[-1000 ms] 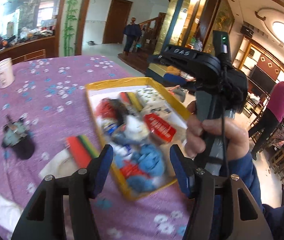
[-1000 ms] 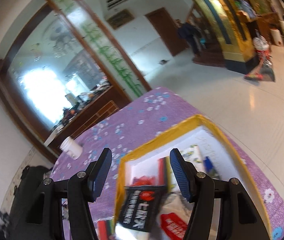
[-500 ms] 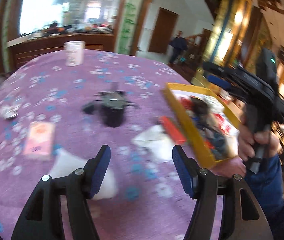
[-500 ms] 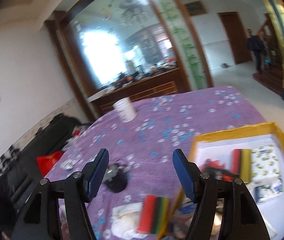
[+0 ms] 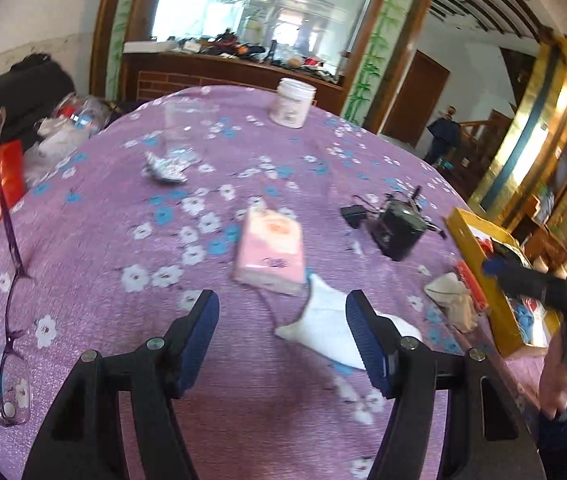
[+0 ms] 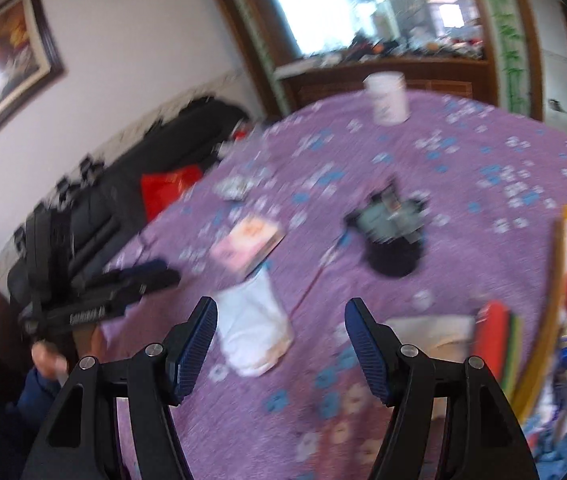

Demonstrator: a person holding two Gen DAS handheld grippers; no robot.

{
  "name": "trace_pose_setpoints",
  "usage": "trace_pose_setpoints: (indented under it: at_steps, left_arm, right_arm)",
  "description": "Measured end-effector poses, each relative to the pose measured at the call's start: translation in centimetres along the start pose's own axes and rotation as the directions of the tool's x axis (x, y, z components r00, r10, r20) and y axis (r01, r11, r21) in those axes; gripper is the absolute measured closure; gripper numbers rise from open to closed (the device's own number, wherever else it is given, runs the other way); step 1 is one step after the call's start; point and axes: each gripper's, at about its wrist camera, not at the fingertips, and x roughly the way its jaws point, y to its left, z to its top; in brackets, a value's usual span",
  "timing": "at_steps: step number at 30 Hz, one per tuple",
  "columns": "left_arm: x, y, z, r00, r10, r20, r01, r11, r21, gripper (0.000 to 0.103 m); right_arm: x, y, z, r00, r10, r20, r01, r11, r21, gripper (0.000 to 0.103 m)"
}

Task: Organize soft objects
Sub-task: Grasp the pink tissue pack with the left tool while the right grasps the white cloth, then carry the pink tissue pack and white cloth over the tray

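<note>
Your left tool (image 5: 282,338) hangs over the round surface covered in purple flowered cloth (image 5: 131,216), its blue-padded jaws spread wide and holding nothing. Just ahead of it and slightly toward its right finger lies a white sock (image 5: 325,322), flat on the cloth, partly hidden behind that finger. Touching the sock's far end is a pink soft pack of tissues (image 5: 269,250), straight ahead of the tool. Farther off to the right sits a small black electronic box with loose wires (image 5: 397,228). Beyond that, at the right edge, is a yellow-rimmed cardboard tray (image 5: 479,276) packed with mixed soft items, with a crumpled beige cloth (image 5: 449,300) and a red striped sponge (image 5: 471,290) lying just outside its near wall. To the tool's left, purple-framed glasses (image 5: 11,272) rest on the cloth. A white plastic jar (image 5: 292,103) stands at the far side.

Your right tool (image 6: 280,340) is likewise wide open and empty. From it, the white sock (image 6: 253,330) lies just ahead, close to its left finger, with the pink tissue pack (image 6: 247,248) beyond it. The black box (image 6: 389,236) is ahead and a little right. The striped sponge (image 6: 497,340) and beige cloth (image 6: 431,330) sit to its right, against the yellow tray (image 6: 557,280). This view is motion-blurred, so finer detail is lost.
</note>
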Motion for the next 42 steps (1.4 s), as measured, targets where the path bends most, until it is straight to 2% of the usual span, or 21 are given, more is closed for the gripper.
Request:
trace_pose_setpoints:
  at_steps: [5, 8, 12, 13, 14, 15, 17, 21, 25, 29, 32, 33, 34, 36, 37, 42]
  left_arm:
    - [0.7, 1.5, -0.4, 0.999, -0.022, -0.024, 0.020, 0.999, -0.045, 0.038]
    - [0.7, 1.6, -0.4, 0.999, -0.038, -0.031, 0.037, 0.998, -0.047, 0.038]
    - [0.6, 1.2, 0.1, 0.999, -0.024, -0.031, 0.023, 0.999, -0.031, 0.029]
    - [0.6, 1.0, 0.3, 0.999, -0.021, -0.031, 0.020, 0.999, -0.026, 0.027]
    - [0.6, 0.8, 0.5, 0.999, -0.013, -0.031, 0.013, 1.000, -0.019, 0.026]
    - [0.7, 0.6, 0.9, 1.000, -0.005, -0.030, 0.004, 1.000, -0.011, 0.024]
    - [1.0, -0.1, 1.5, 0.999, 0.015, -0.033, -0.014, 1.000, 0.008, 0.023]
    - [2.5, -1.6, 2.8, 0.997, 0.049, -0.064, -0.046, 0.998, 0.053, 0.019]
    - [4.9, -3.4, 3.6, 0.989, 0.111, -0.102, -0.097, 0.987, 0.128, 0.018]
    - [7.5, -3.9, 3.8, 0.973, 0.186, -0.133, -0.163, 0.972, 0.169, 0.018]
    - [9.2, -3.3, 3.7, 0.958, 0.240, -0.156, -0.213, 0.962, 0.169, 0.018]
    - [9.7, -2.9, 3.7, 0.954, 0.250, -0.168, -0.224, 0.962, 0.158, 0.020]
    - [10.2, -2.5, 3.6, 0.950, 0.252, -0.186, -0.227, 0.963, 0.146, 0.030]
    - [10.8, -1.9, 3.6, 0.945, 0.246, -0.216, -0.224, 0.967, 0.123, 0.041]
    - [10.7, -1.9, 3.6, 0.947, 0.252, -0.200, -0.230, 0.965, 0.127, 0.047]
    - [9.8, -2.3, 3.5, 0.949, 0.268, -0.164, -0.247, 0.959, 0.136, 0.051]
  right_arm:
    - [4.1, 2.4, -1.0, 0.996, -0.024, -0.089, 0.016, 0.996, -0.093, 0.032]
    - [5.5, 2.8, -1.5, 0.993, -0.061, -0.101, 0.048, 0.990, -0.129, 0.032]
    - [7.1, 2.6, -1.8, 0.990, -0.102, -0.094, 0.088, 0.986, -0.144, 0.034]
    - [7.2, 2.6, -1.9, 0.990, -0.092, -0.102, 0.077, 0.986, -0.146, 0.040]
    - [7.4, 2.8, -2.2, 0.989, -0.097, -0.112, 0.078, 0.983, -0.164, 0.061]
    - [7.4, 3.2, -2.1, 0.987, -0.124, -0.100, 0.104, 0.978, -0.181, 0.072]
    - [7.0, 3.3, -2.2, 0.987, -0.137, -0.083, 0.119, 0.973, -0.195, 0.083]
    - [4.6, 1.6, -1.5, 0.992, -0.125, -0.012, 0.123, 0.985, -0.117, 0.085]
    - [2.0, -1.6, -0.6, 0.986, -0.150, 0.069, 0.149, 0.989, 0.022, 0.085]
    - [1.0, -3.8, -0.3, 0.984, -0.156, 0.087, 0.146, 0.982, 0.116, 0.085]
    - [0.8, -4.1, -0.2, 0.985, -0.149, 0.090, 0.137, 0.981, 0.135, 0.085]
    - [0.8, -3.9, -0.2, 0.985, -0.146, 0.091, 0.134, 0.982, 0.132, 0.085]
    - [0.8, -3.7, -0.2, 0.985, -0.145, 0.094, 0.132, 0.983, 0.129, 0.085]
    - [0.9, -3.4, -0.2, 0.986, -0.138, 0.098, 0.126, 0.985, 0.117, 0.085]
    - [0.8, -3.3, -0.2, 0.985, -0.136, 0.102, 0.125, 0.986, 0.114, 0.085]
    - [0.4, -3.3, -0.4, 0.982, -0.141, 0.122, 0.128, 0.985, 0.112, 0.085]
